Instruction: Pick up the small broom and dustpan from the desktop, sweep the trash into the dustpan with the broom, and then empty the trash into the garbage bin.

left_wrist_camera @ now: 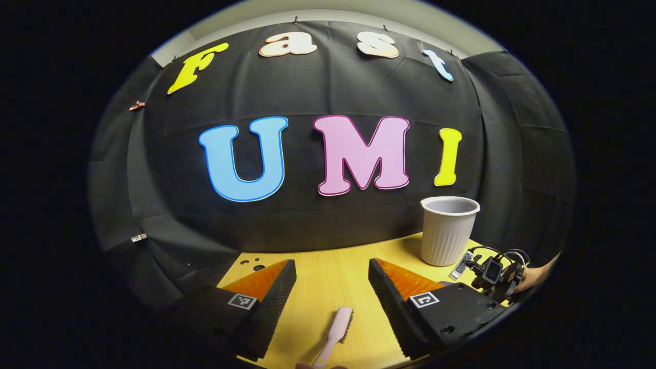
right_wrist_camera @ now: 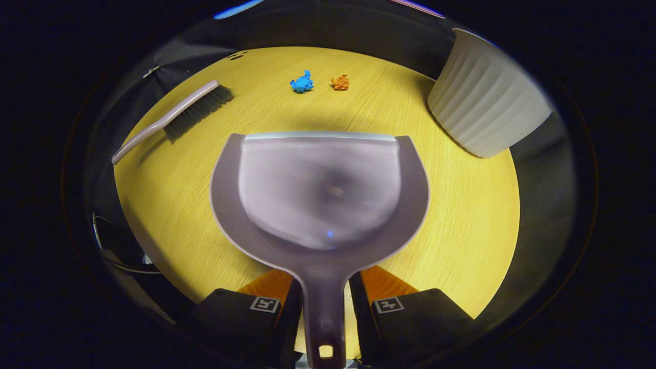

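Jaws of right gripper [right_wrist_camera: 324, 307] clamp dustpan [right_wrist_camera: 319, 189] handle (centred), broom [right_wrist_camera: 177, 116] apart

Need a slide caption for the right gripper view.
Right tongs clamp the dustpan handle; broom, two paper scraps and bin ahead.

Dim booth, overhead glare, fisheye-bent edges.

no readable text, brand or number. just square black-and-white coded markers, one atop each finger of the left gripper [left_wrist_camera: 332, 287] and of the right gripper [right_wrist_camera: 324, 307]; no words on them.
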Motion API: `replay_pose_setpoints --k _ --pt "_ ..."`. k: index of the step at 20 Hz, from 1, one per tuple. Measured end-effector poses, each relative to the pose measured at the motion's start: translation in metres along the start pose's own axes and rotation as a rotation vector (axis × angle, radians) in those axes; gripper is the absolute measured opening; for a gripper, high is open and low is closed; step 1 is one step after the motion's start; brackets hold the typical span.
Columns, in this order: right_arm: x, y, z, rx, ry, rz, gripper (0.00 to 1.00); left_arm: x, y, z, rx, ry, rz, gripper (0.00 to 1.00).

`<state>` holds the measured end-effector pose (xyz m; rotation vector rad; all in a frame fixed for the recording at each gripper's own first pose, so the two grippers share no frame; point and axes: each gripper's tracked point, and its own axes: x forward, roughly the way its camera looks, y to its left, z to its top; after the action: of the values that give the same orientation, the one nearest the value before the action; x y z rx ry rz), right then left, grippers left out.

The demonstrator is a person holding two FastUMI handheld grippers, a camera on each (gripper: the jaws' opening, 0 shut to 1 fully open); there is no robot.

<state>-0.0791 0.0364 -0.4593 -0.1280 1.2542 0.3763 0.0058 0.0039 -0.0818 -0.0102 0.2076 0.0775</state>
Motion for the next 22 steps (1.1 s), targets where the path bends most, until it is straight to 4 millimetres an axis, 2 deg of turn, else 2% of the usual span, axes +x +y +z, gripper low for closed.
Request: replay_pose_setpoints --k 1,3,4,5,8,11,14,17,19,22 --pt "0.003 0.003 0.002 0.010 -0.001 0.013 0.52 0.001 0.001 -0.001 -0.003 0.006 0.003 0.93" --pt "0.000 0.003 0.003 0.018 0.007 0.015 0.39 0.005 0.002 -0.009 -0.008 0.023 0.009 0.93" --pt "0.000 0.003 0.004 0.020 0.003 0.016 0.36 0.008 0.001 -0.015 -0.008 0.041 0.005 0.93" --pt "-0.002 0.003 0.006 0.021 -0.006 0.017 0.38 0.011 -0.001 -0.026 -0.004 0.076 -0.007 0.93" --pt "-0.013 0.004 0.006 0.005 -0.049 0.028 0.37 0.020 -0.001 -0.073 0.042 0.244 -0.048 0.93" --pt "-0.031 0.000 -0.004 0.001 -0.060 0.031 0.37 0.021 -0.002 -0.121 0.057 0.411 -0.097 0.93" --pt "-0.037 -0.005 -0.007 0.019 -0.071 0.037 0.37 0.023 0.002 -0.169 0.082 0.552 -0.120 0.92" --pt "-0.042 -0.008 -0.013 0.026 -0.076 0.039 0.36 0.025 -0.002 -0.218 0.102 0.702 -0.163 0.92" --pt "-0.043 -0.010 -0.016 0.024 -0.076 0.040 0.36 0.027 -0.006 -0.244 0.086 0.784 -0.188 0.89" --pt "-0.045 -0.012 -0.019 0.020 -0.075 0.038 0.37 0.037 -0.009 -0.270 0.053 0.858 -0.194 0.84"
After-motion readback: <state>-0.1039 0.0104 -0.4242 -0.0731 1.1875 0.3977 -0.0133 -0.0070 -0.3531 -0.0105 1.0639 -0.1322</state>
